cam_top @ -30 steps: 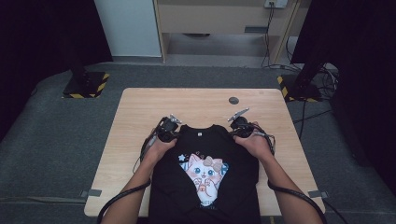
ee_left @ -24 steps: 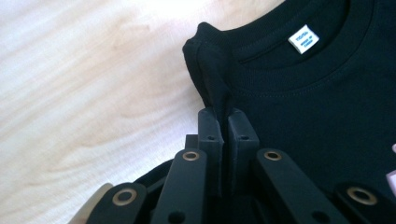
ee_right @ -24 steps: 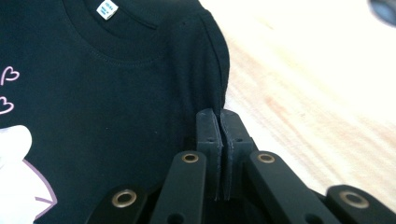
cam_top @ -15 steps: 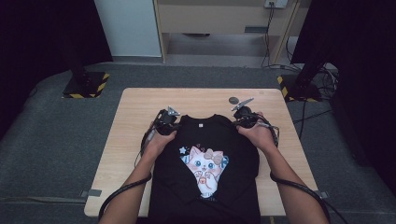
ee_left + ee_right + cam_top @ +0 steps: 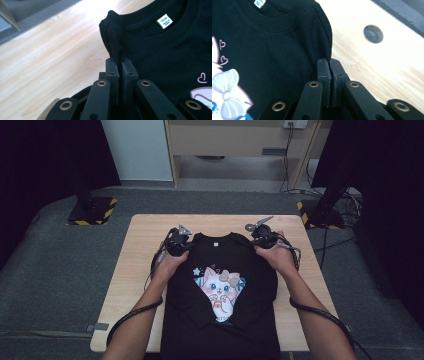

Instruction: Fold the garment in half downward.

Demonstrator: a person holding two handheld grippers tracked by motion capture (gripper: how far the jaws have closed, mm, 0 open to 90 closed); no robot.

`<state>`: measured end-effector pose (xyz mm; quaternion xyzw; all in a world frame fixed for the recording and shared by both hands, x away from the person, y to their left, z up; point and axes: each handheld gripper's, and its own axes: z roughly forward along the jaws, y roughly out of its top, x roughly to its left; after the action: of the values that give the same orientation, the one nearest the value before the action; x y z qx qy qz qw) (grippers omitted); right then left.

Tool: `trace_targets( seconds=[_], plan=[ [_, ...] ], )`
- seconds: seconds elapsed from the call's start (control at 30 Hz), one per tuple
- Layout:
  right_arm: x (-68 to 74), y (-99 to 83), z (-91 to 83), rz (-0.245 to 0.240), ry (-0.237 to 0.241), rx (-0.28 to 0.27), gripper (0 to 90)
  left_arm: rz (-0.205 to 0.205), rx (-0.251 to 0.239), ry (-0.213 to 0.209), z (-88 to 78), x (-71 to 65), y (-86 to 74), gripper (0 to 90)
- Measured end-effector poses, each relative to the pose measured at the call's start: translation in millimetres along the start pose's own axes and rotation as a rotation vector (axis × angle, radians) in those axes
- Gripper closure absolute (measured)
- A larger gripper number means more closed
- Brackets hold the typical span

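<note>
A black sweatshirt [image 5: 220,285] with a cartoon cat print [image 5: 220,287] lies face up on the wooden table [image 5: 135,265], collar toward the far edge, hem hanging over the near edge. My left gripper [image 5: 179,241] pinches its left shoulder; in the left gripper view the jaws are shut on a bunched fold of the sweatshirt [image 5: 117,47] beside the collar and its white label [image 5: 165,21]. My right gripper [image 5: 262,236] is shut on the right shoulder edge of the sweatshirt [image 5: 322,37]. Both sleeves are folded inward over the front.
A round grey cap [image 5: 373,33] is set into the table near the right gripper, seen in the high view as a grey cap [image 5: 249,227]. Black stands with striped bases [image 5: 90,212] sit on the floor at both far corners. Cables [image 5: 320,312] trail from the grippers.
Both grippers have moved toward the far edge of the table, drawing the sweatshirt up the tabletop by its shoulders.
</note>
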<state>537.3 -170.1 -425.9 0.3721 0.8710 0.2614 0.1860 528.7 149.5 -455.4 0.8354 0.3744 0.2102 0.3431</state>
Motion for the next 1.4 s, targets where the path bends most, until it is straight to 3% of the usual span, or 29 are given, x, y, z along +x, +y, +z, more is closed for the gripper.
trace_targets(
  seconds=[0.3,0.63,0.8,1.13,1.3,1.4],
  plan=[
    [-4.4,22.8,-10.0,0.003,-0.051,-0.028,87.9,0.012,-0.030,0.043,-0.7,8.2,23.6,86.3],
    [-15.3,24.3,-14.3,0.063,-0.093,-0.085,88.0,0.029,-0.043,0.054,4.0,17.8,45.7,86.0],
    [-20.3,27.2,-15.8,0.061,-0.098,-0.094,88.0,0.043,-0.055,0.061,5.1,19.5,54.1,86.0],
    [-15.3,32.0,-19.5,0.047,-0.094,-0.120,88.0,0.042,-0.064,0.079,-4.3,21.9,49.4,86.1],
    [-7.8,29.3,-27.8,0.038,-0.091,-0.123,88.0,0.059,-0.072,0.078,-14.8,13.3,43.4,86.0],
    [-2.1,23.5,-29.6,0.044,-0.073,-0.127,88.0,0.046,-0.080,0.076,-19.6,9.9,37.5,86.0]
  ],
)
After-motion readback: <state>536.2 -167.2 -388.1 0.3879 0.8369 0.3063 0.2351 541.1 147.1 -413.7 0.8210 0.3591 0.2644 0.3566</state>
